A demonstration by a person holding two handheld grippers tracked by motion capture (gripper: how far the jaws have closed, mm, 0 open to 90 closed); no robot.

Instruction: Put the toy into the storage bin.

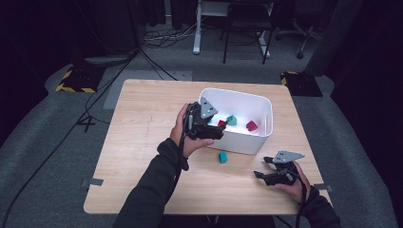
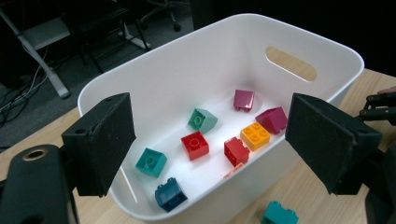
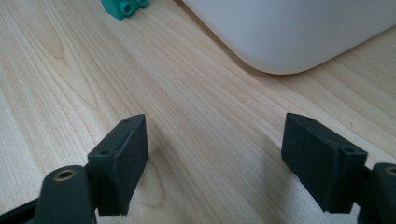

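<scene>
Desk legs, a chair, cables on grey floor, yellow-black weights beyond table.

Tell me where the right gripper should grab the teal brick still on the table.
Judging by its pose, grip the teal brick across its two flat side walls, coming from above. It sits on the table apart from the white bin, so both jaws should fit. The right gripper is open, with nothing between its jaws.

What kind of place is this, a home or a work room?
Probably a lab or studio set up for recording, not a home. A wooden table stands alone on grey carpet, black curtains close off the sides, loose cables run across the floor, and a wheeled office chair stands behind.
</scene>
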